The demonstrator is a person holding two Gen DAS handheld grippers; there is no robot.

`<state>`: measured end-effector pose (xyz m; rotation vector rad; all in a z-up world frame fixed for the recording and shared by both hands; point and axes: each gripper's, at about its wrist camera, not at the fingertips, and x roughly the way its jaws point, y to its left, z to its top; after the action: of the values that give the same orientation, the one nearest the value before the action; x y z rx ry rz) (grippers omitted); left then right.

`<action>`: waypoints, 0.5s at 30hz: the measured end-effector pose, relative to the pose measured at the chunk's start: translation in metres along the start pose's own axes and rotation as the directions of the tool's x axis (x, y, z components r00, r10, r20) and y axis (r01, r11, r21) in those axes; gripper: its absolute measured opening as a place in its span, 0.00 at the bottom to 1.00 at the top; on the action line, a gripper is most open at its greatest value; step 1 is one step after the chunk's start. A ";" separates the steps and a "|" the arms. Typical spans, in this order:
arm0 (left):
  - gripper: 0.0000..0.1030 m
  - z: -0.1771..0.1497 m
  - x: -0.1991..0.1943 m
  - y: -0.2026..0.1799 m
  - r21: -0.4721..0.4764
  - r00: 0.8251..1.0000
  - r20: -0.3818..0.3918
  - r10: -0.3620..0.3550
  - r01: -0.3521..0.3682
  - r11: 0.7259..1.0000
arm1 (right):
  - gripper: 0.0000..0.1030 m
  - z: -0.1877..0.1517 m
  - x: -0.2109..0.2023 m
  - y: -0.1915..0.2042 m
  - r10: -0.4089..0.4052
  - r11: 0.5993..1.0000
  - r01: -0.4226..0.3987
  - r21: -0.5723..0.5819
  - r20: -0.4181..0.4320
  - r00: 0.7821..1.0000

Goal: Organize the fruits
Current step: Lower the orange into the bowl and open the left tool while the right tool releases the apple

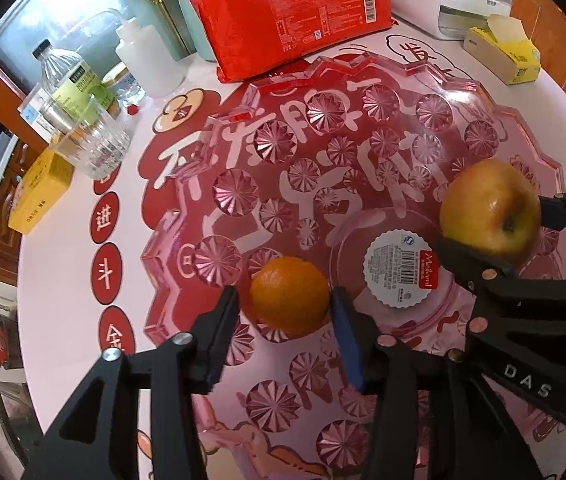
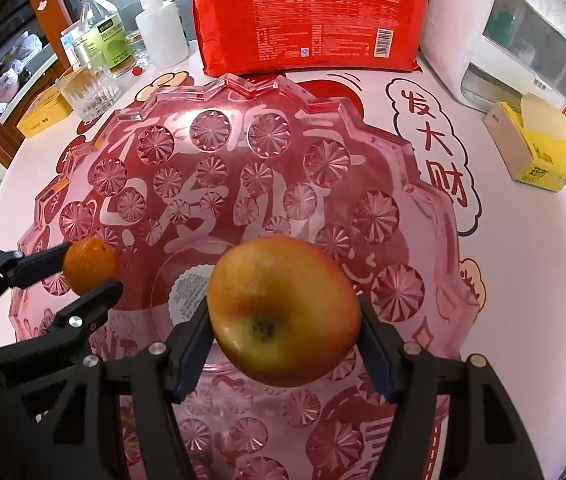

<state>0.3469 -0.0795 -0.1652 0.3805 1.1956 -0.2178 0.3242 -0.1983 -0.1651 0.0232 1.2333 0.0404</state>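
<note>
Small orange (image 1: 289, 297) and yellow-red apple (image 2: 283, 312), stem-dimple toward camera, over pink bowl (image 2: 435, 208).

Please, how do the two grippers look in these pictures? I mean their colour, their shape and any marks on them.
Both the left gripper and the right gripper are matte black, built of angular frames with triangular cut-outs and round silver rivets at the joints. Each finger carries a flat dark-blue pad inside. The right gripper bears white letters "DAS". No hand or sleeve shows.
</note>
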 end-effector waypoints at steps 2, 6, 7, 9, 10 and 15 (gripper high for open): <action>0.58 -0.001 -0.004 0.001 -0.001 1.000 0.006 -0.003 0.003 1.000 | 0.66 -0.001 0.000 -0.002 0.009 1.000 -0.009 0.001 0.002 1.000; 0.74 -0.002 -0.014 0.008 -0.018 1.000 0.030 -0.001 0.002 1.000 | 0.66 -0.002 -0.001 -0.003 0.016 1.000 -0.016 -0.001 0.003 1.000; 0.78 -0.002 -0.016 0.010 -0.018 0.999 0.034 0.000 0.001 1.000 | 0.66 -0.002 -0.001 -0.004 0.024 1.000 -0.024 0.006 0.003 1.000; 0.80 -0.003 -0.020 0.011 -0.019 0.999 0.036 -0.008 0.008 1.000 | 0.66 -0.004 -0.002 -0.006 0.037 0.999 -0.037 0.017 0.000 0.999; 0.80 -0.003 -0.021 0.010 -0.016 0.999 0.036 -0.007 0.007 1.000 | 0.66 -0.004 -0.002 -0.006 0.038 0.999 -0.038 0.018 -0.001 0.999; 0.86 -0.007 -0.026 0.009 -0.006 0.998 0.040 0.042 -0.042 0.999 | 0.66 -0.009 -0.004 -0.005 0.042 0.999 -0.042 0.013 -0.010 0.999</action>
<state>0.3350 -0.0695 -0.1411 0.3944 1.1477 -0.1852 0.3149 -0.2031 -0.1645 0.0602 1.2437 0.0687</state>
